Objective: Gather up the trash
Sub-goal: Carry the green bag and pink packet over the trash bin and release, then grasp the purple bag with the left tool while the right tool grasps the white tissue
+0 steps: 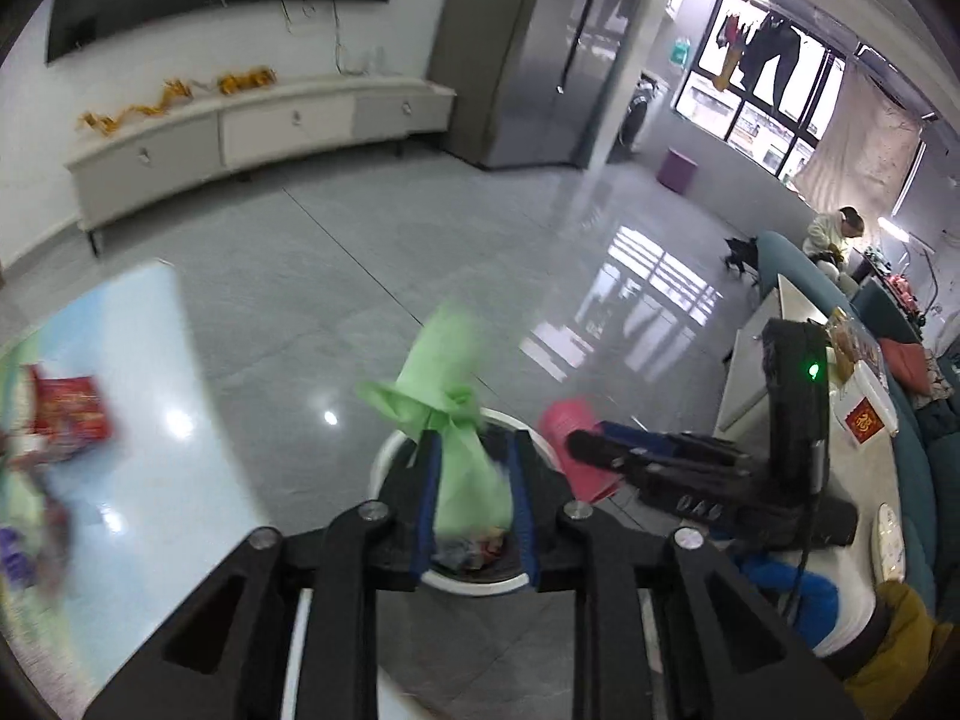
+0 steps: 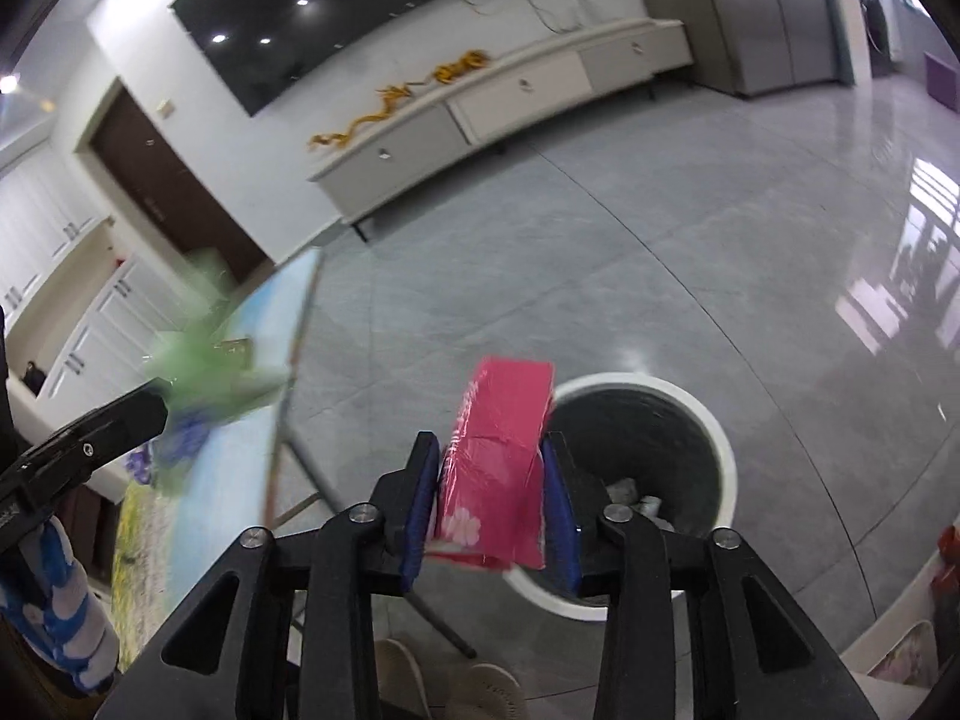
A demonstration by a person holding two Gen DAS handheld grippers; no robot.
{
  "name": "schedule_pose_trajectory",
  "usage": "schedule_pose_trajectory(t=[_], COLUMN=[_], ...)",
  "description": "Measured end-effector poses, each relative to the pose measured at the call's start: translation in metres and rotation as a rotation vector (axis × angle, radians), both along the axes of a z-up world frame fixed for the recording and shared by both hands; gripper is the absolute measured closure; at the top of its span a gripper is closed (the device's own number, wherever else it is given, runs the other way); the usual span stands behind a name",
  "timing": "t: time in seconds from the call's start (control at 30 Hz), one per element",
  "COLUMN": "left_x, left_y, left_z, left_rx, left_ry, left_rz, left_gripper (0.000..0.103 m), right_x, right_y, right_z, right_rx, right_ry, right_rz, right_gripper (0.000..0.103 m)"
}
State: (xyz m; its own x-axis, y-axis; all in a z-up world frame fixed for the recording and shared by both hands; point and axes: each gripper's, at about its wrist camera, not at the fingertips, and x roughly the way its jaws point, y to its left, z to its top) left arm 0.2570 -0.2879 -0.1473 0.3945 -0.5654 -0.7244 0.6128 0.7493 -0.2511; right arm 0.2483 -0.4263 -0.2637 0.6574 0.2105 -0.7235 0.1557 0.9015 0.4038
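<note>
Trash fills both grippers: my left gripper (image 1: 474,498) pinches the green wrapper (image 1: 447,402) above the white bin (image 1: 390,450), my right gripper (image 2: 489,510) clamps the pink packet (image 2: 498,450) beside its rim. I judge the packet could miss if released here, or the tools collide.

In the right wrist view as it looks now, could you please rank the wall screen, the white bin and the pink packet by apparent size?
1. Wall screen, largest.
2. White bin.
3. Pink packet, held in the right claw. It sits nearest the camera, so it looks bigger than it is; bin versus packet is close.
</note>
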Motion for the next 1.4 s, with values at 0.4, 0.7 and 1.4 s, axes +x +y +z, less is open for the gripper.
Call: schedule_pose_trajectory(t=[0.4,0.7,1.4], left_x=[0.002,-0.031,-0.089], left_y=[-0.001,0.097,0.401], left_z=[-0.016,0.011,0.039], left_rx=[0.019,0.001,-0.048], left_ry=[0.023,-0.044,-0.133], left_rz=[0.021,0.158,0.600], left_gripper=[0.056,0.056,0.051], right_x=[-0.008,-0.028,-0.041], right_y=[-0.019,0.035,0.229], right_z=[-0.007,0.046,0.135], right_rx=[0.024,0.001,-0.047], right_ry=[-0.003,-0.115,-0.253], right_rz=[-0.070,0.022,0.384], right_gripper=[0.058,0.059,0.059])
